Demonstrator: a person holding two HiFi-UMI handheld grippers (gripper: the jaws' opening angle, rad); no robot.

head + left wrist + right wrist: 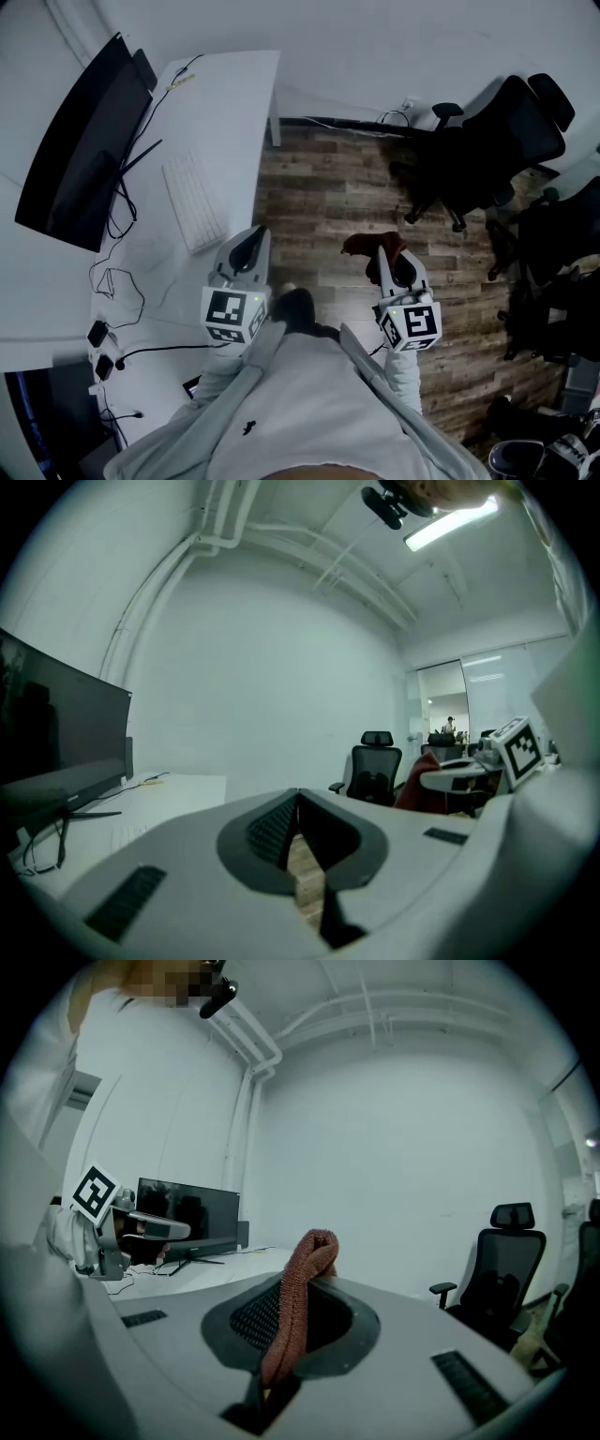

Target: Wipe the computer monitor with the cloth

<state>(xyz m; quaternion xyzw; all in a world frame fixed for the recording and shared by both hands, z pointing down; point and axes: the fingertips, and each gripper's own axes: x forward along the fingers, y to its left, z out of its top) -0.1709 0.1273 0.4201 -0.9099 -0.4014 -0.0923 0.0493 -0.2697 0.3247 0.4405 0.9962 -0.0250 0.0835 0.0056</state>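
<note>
**Inspector:** Starting at the left: the monitor [70, 150] stands at the back of the white desk [230, 94], screen dark. Loose cables [117, 281] trail on the desk below it and a keyboard [192, 202] lies in front. How do the grippers stand?

**Assessor:** The left gripper [256, 239] is at the desk's edge beside the keyboard, jaws pressed together with nothing between them. The right gripper [384, 255] hangs over the wood floor [319, 187], well apart from the screen. Its jaws pinch the reddish cloth [312, 1255], which rises in a fold above them.

**Inspector:** So the cloth has not met the screen. What are the risks from here?

**Assessor:** Three, in the assessor's judgement. The cloth is held by a narrow fold, so drag across the panel could pull it out of the pinch. If the bunch does not cover the jaw tips, hard plastic might touch the screen. The reach from the right also crosses the keyboard and cables, and a low pass could snag them. The office chair [497, 131] at far right lies off that route.
</note>
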